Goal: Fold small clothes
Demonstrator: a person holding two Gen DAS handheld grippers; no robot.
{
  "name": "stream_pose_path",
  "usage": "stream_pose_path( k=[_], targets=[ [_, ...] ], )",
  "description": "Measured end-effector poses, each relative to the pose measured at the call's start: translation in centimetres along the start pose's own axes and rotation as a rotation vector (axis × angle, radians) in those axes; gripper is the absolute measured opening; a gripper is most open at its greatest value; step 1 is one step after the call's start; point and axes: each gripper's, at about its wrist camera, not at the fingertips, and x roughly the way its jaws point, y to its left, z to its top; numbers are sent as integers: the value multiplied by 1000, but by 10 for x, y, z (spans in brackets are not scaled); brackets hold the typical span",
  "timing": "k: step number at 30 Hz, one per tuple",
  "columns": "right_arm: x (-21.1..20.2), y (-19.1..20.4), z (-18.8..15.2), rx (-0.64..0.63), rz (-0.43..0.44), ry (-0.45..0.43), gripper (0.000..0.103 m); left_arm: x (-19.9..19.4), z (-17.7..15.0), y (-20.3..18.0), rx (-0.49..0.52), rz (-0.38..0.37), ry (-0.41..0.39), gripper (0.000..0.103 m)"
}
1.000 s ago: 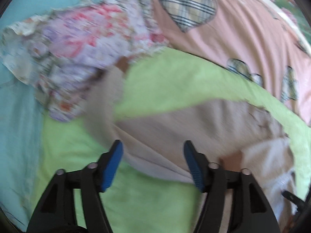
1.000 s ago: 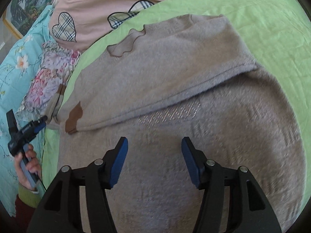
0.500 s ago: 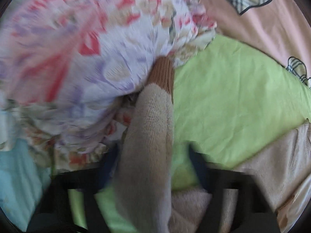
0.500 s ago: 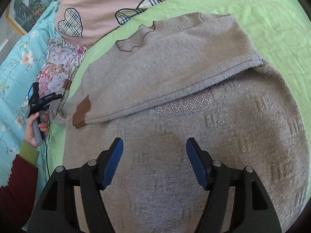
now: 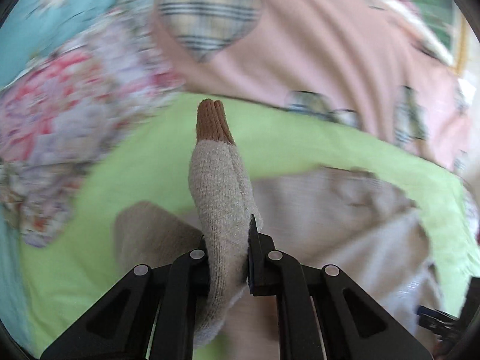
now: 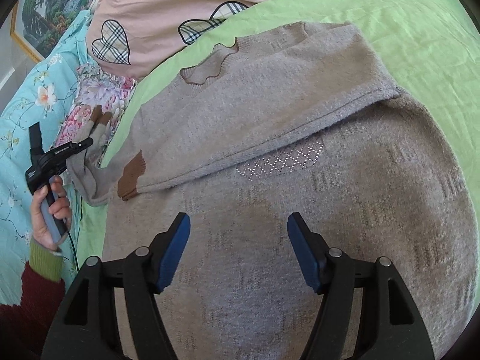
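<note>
sweater (image 6: 270, 156): beige knit, flat on green sheet (image 6: 405, 30) on the bed; one sleeve folded across the chest, brown cuff (image 6: 132, 177) at its end
other sleeve (image 5: 222, 198): lifted off the sheet, brown cuff tip pointing away from cam
left tongs (image 5: 231, 258): clenched on that sleeve, knit pinched btwn the pads; background blurred
right tongs (image 6: 238, 252): released, pads well apart, nothing btwn them, over the lower sweater body
hand (image 6: 49, 210): grips left tool handle; green cuff, dark red sleeve
around: floral cloth (image 6: 99, 102) just left of sheet, pink quilt w/ plaid hearts (image 6: 156, 15) behind, teal cover (image 6: 27, 105) far left
</note>
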Motion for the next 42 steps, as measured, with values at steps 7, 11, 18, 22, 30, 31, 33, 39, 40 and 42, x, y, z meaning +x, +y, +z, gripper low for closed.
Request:
stream_pose_path(
  k=[7,11,18,22,30,31,33,39,40,42],
  targets=[
    [-27,-22,-1,47,-33,-61,68,6,-36,-131,174,-150,-9,9],
    [-39,-38,-1,93,-47,-86,68,31,-58,-177,262,-171,12,10],
    [-44,-46,2,119,-41,-98,68,64,-85,-197,317,-220,127,31],
    [-39,-42,8,106,-25,-96,68,43,-96,-184,330,-206,106,60],
    [-11,-21,45,70,37,-94,68,-8,-109,-120,320,-127,68,73],
    [-8,-18,53,65,48,-99,68,-13,-111,-106,301,-98,65,73],
    [-2,-12,67,61,69,-111,68,-18,-115,-73,247,-30,65,73],
    [45,-10,118,88,128,-86,68,2,-119,9,88,120,132,73],
    [55,-11,124,102,137,-72,68,9,-118,16,73,125,147,73],
    [73,-12,134,126,171,-42,65,21,-115,20,69,145,167,73]
  ],
)
